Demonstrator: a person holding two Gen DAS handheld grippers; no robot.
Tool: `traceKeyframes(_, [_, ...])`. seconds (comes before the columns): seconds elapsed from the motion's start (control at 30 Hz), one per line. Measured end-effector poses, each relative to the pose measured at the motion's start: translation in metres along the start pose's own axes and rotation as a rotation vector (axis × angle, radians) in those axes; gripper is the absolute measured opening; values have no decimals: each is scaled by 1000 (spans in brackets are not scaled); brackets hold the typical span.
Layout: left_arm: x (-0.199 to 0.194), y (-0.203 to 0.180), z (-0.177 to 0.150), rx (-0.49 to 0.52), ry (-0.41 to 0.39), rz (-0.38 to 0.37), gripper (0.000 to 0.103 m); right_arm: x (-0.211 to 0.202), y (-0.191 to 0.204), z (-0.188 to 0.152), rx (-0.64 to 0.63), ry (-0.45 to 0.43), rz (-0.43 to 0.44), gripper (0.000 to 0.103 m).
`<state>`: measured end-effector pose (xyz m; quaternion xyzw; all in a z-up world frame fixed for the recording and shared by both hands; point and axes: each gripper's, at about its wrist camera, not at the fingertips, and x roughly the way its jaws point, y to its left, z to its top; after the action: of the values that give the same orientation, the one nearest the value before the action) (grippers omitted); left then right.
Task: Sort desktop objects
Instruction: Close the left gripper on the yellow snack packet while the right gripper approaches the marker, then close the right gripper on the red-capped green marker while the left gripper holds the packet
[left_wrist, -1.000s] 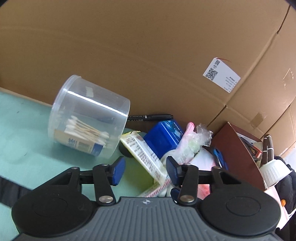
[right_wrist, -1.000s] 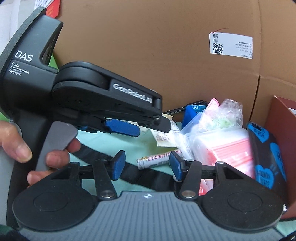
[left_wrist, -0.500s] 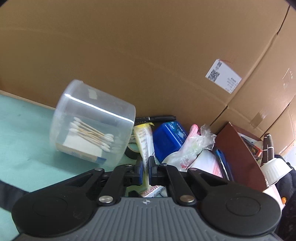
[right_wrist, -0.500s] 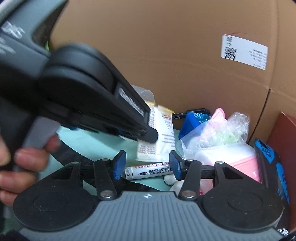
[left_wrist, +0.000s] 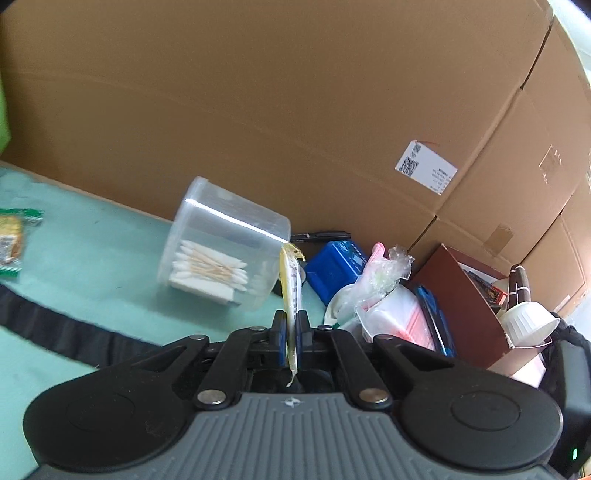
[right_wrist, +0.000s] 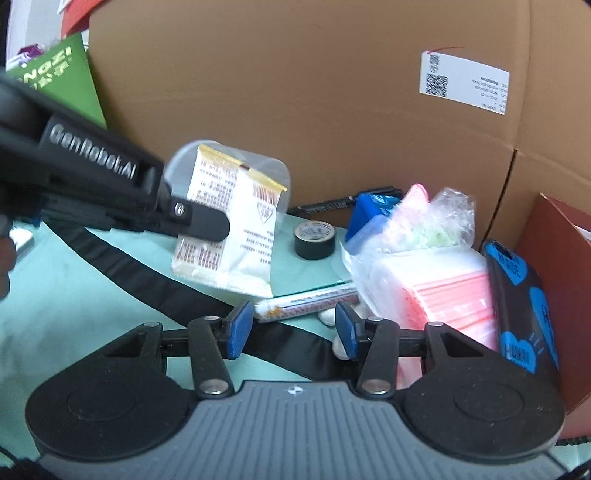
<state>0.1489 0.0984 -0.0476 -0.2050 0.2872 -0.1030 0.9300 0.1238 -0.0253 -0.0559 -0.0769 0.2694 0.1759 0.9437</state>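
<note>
The sachet, a flat white packet with red print and a yellow sealed edge, was lying among the clutter on the counter a second ago with the left gripper spread above it; now that gripper's pads are pressed together on the packet's lower part and it hangs clear of the teal surface, in front of the clear tub of cotton swabs. That suggests the pick is made and the carry to a sorting place is what remains, though where it belongs cannot be told from here. In the left wrist view the packet shows edge-on, its long axis running up and away from the pads, yellow seal at the far top; in the right wrist view its printed face shows broadside, long axis near upright and leaning slightly, lower corner free. Lifting it has uncovered a marker lying roughly crosswise just ahead of the right gripper, whose jaws are closing slightly with nothing between them. Beyond are a roll of black tape, a blue box, a bag of pink sheets and a cardboard wall.
</note>
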Motion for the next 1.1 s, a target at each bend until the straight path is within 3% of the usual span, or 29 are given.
traceKeyframes(0.1, [-20,10,-6,-41,-36,14,2,7,6,9,0,-16,10,48])
traceKeyframes(0.23, [-39,26,-8,-96,-70,44,2,16,24,16,-132,-62,-22,48])
traceKeyframes(0.4, [-37,33,-10,-104,-44,53,2,46,26,20,-166,24,-25,46])
traceKeyframes(0.57, [-32,28,-16,-78,-17,22,2,14,27,3,-244,28,-104,45])
traceKeyframes(0.67, [-31,25,-19,-59,-15,21,2,-4,15,-6,-191,40,-128,46])
traceKeyframes(0.77, [-27,24,-20,-47,-3,24,2,-12,-6,-16,-38,42,-85,45])
traceKeyframes(0.9, [-22,22,-23,-26,9,43,3,-11,-7,-12,45,44,-82,47])
traceKeyframes(1.0, [-16,22,-25,-19,32,53,9,-4,-9,-4,149,39,-67,54])
traceKeyframes(1.1, [-12,21,-28,-13,53,60,11,8,-1,-5,121,65,-146,52])
